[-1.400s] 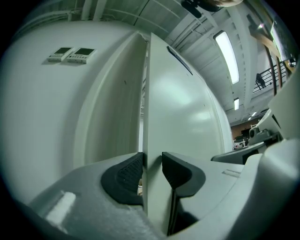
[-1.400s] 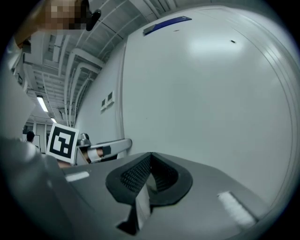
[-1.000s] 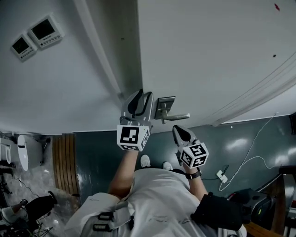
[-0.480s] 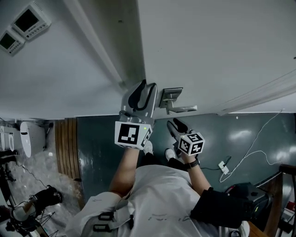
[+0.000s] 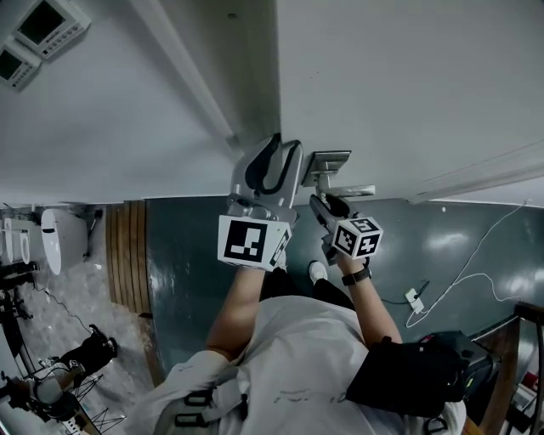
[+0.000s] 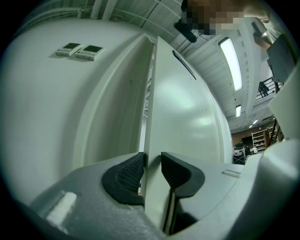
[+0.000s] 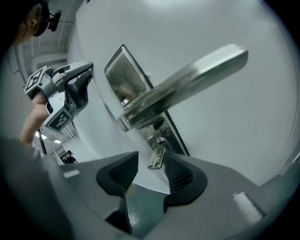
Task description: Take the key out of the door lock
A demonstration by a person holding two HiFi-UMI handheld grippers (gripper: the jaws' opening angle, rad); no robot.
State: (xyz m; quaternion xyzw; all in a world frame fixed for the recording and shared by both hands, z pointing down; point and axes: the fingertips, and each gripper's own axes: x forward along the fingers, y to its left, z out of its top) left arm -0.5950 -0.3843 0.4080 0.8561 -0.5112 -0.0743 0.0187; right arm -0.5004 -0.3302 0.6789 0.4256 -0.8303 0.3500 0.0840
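Note:
A small silver key (image 7: 157,153) hangs in the lock under the lever handle (image 7: 183,89) on its metal plate (image 7: 123,77). My right gripper (image 7: 152,171) is just below the handle (image 5: 348,191). Its jaws are opening, with the key between the pads, close to the right pad (image 7: 180,172) and well apart from the left one. In the head view the right gripper (image 5: 327,204) points up at the lock plate (image 5: 330,161). My left gripper (image 6: 152,171) is shut on the door edge (image 6: 152,140), one pad on each face. The left gripper (image 5: 274,161) sits left of the plate.
The white door (image 5: 408,85) fills the upper right, and its frame (image 5: 195,93) runs diagonally beside it. Two wall control panels (image 5: 38,25) sit at the top left. On the dark floor lie a white cable with an adaptor (image 5: 414,302) and a wooden strip (image 5: 136,255).
My right gripper has risen from below the handle to the lock and its jaws have spread apart. The left gripper has stayed clamped on the door edge.

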